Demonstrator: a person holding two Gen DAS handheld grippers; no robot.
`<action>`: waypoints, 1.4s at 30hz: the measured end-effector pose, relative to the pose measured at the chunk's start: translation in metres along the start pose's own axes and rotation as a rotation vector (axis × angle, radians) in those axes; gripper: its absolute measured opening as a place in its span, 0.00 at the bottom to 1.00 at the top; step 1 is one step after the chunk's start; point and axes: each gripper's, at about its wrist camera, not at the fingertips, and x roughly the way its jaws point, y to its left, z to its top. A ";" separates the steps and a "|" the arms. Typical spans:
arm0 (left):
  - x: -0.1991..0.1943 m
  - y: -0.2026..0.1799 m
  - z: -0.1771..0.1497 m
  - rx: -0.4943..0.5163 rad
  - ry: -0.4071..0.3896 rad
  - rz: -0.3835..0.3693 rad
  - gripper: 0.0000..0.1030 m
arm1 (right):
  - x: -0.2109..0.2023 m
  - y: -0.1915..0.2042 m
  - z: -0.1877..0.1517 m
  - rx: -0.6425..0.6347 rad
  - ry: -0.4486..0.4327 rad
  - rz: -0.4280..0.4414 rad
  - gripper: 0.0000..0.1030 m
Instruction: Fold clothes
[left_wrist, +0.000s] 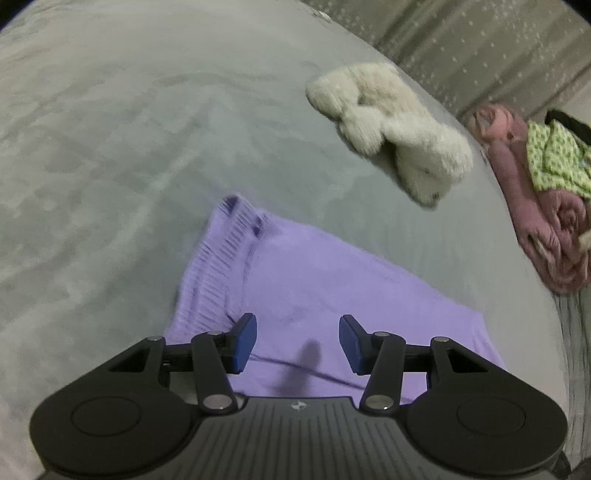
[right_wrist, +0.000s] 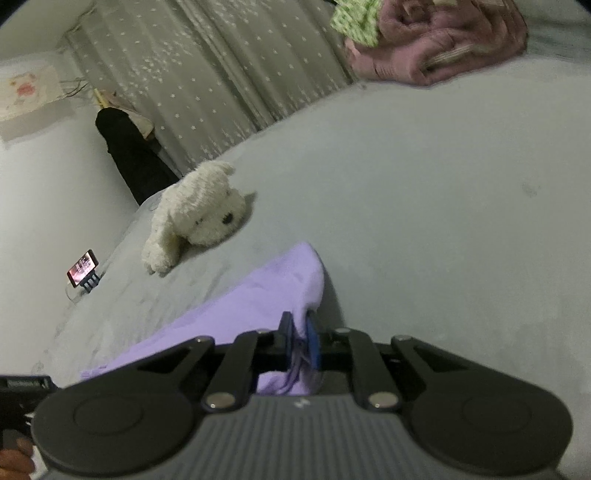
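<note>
- Grey bed (left_wrist: 110, 147) carries a purple garment (left_wrist: 314, 288); star-dotted curtain (right_wrist: 207, 81) hangs behind.
- Left hand-held gripper (left_wrist: 297, 343) gapes released over the garment.
- Right hand-held gripper (right_wrist: 300, 341) pinches its edge.
- Plush dog (right_wrist: 199, 210) lies beyond the garment.

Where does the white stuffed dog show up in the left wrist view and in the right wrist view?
Left wrist view: the stuffed dog lies upper right on the grey bed, beyond the purple garment.
Right wrist view: the dog lies left of centre, face toward the camera, beyond the garment that the right tool pinches.
Shared landmark: the pink blanket pile with a green dotted cloth on top.
</note>
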 end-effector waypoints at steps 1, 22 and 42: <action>-0.002 0.005 0.003 -0.018 -0.002 -0.004 0.47 | -0.003 0.007 0.000 -0.028 -0.016 -0.007 0.08; -0.023 0.062 0.029 -0.254 -0.064 -0.126 0.47 | 0.013 0.206 -0.066 -0.631 -0.179 0.097 0.08; -0.013 0.053 0.032 -0.201 -0.038 -0.192 0.51 | 0.024 0.270 -0.149 -0.947 -0.137 0.251 0.08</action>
